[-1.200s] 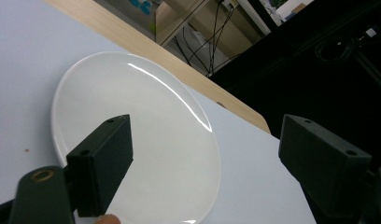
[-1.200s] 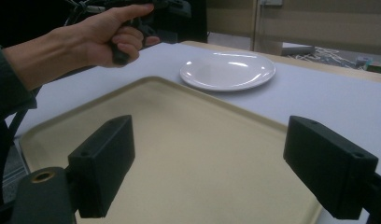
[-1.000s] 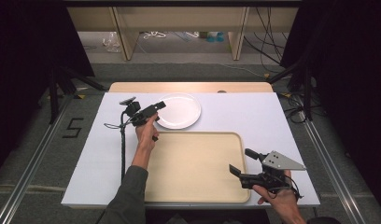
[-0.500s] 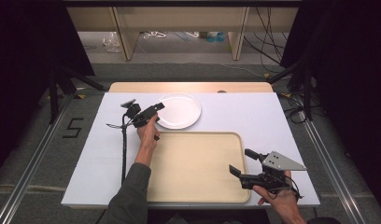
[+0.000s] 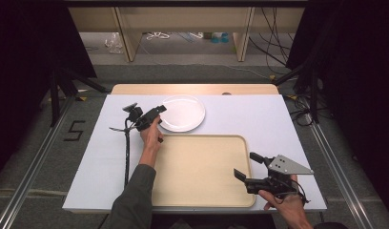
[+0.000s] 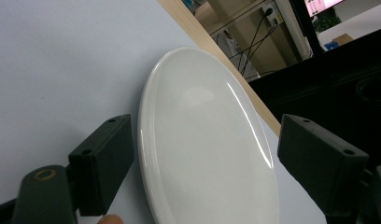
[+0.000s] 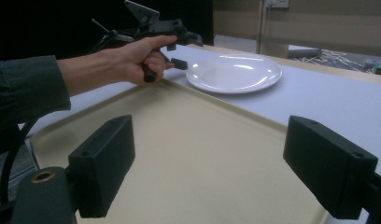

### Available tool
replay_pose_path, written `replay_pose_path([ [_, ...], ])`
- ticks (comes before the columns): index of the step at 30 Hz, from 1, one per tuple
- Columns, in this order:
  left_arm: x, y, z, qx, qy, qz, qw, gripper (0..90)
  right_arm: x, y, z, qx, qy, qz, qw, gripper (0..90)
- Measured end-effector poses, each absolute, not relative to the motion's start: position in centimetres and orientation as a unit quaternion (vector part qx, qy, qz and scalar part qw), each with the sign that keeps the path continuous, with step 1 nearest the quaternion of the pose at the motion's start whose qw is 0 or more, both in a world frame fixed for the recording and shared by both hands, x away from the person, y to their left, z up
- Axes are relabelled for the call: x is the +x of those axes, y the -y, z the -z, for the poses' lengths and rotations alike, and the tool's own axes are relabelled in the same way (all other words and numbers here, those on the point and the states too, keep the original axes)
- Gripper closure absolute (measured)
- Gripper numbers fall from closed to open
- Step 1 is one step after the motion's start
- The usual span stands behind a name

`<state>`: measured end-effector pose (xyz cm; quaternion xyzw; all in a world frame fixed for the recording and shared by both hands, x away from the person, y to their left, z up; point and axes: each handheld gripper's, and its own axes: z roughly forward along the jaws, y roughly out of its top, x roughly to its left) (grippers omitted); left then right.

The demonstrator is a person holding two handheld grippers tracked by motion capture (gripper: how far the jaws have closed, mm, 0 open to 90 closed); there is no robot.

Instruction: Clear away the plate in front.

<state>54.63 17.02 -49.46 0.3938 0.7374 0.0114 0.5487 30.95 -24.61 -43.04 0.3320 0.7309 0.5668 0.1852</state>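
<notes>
At the near right of the bench [image 5: 87,157], the right hand-held gripper [image 5: 246,165] hovers over the near right corner of the tray [image 5: 202,167]. Its jaws stand wide apart with nothing between them, and they point left across the tray's bare surface. The grey three-cornered plate on top of it sits just past the tray's right rim. The tray is a pale beige rectangle lying flat on the white bench cover, in the near middle.

Farther off, past the tray's far left corner, the left hand-held gripper [image 5: 160,111] is held by a hand whose sleeve runs in along the tray's left edge. Its jaws are open wide and straddle the near left rim of the plate [image 5: 183,112], one jaw on either side; whether either one touches the rim, I cannot tell. The plate is white and round, lying flat on the bench just beyond the tray's far edge, left of centre.
</notes>
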Motion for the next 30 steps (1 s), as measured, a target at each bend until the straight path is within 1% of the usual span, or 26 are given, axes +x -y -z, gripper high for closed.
replay_pose_path([
  [4, 54.9, -17.2, 50.0, 0.392, -0.743, -0.006, 0.543, 18.6, 31.0, 24.7, 43.0, 0.326, -0.732, -0.566, 0.194, 17.4],
  [9, 55.0, -16.9, 50.2, 0.389, -0.742, 0.006, 0.545, 19.8, 31.0, 24.7, 43.0, 0.327, -0.732, -0.566, 0.192, 17.4],
  [10, 55.0, -16.6, 50.2, 0.388, -0.742, 0.007, 0.547, 22.0, 30.9, 24.7, 43.0, 0.327, -0.733, -0.566, 0.188, 17.4],
  [13, 55.0, -16.6, 50.4, 0.39, -0.744, 0.009, 0.542, 23.9, 30.9, 24.7, 42.9, 0.329, -0.733, -0.566, 0.184, 17.4],
  [14, 55.1, -16.5, 50.5, 0.384, -0.747, 0.015, 0.542, 27.4, 30.9, 24.6, 43.0, 0.329, -0.729, -0.571, 0.183, 17.5],
  [15, 55.0, -16.5, 50.6, 0.389, -0.749, 0.017, 0.536, 27.4, 30.9, 24.6, 43.0, 0.329, -0.729, -0.571, 0.183, 17.5],
  [17, 55.1, -16.4, 50.7, 0.383, -0.753, 0.02, 0.535, 30.9, 30.9, 24.6, 43.0, 0.329, -0.729, -0.573, 0.182, 17.5],
  [22, 55.1, -16.3, 50.7, 0.377, -0.758, 0.026, 0.532, 34.8, 30.9, 24.6, 42.9, 0.329, -0.733, -0.566, 0.187, 17.6],
  [24, 55.0, -16.5, 50.9, 0.368, -0.761, 0.031, 0.534, 36.2, 30.8, 24.6, 42.9, 0.328, -0.737, -0.562, 0.183, 17.7],
  [25, 55.0, -16.6, 51.0, 0.358, -0.761, 0.035, 0.54, 39.6, 30.9, 24.6, 42.9, 0.328, -0.734, -0.565, 0.187, 17.8],
  [27, 55.0, -16.6, 51.0, 0.353, -0.764, 0.039, 0.538, 42.8, 30.9, 24.6, 42.9, 0.329, -0.734, -0.564, 0.187, 17.8],
  [28, 54.9, -16.7, 51.1, 0.355, -0.768, 0.038, 0.532, 45.9, 30.9, 24.6, 43.0, 0.327, -0.732, -0.57, 0.18, 17.9],
  [29, 54.9, -16.7, 51.1, 0.356, -0.769, 0.035, 0.529, 45.9, 30.9, 24.6, 43.0, 0.327, -0.732, -0.57, 0.18, 17.9],
  [30, 54.9, -16.7, 51.1, 0.353, -0.773, 0.032, 0.526, 51.2, 30.9, 24.7, 42.9, 0.331, -0.733, -0.565, 0.186, 18.0],
])
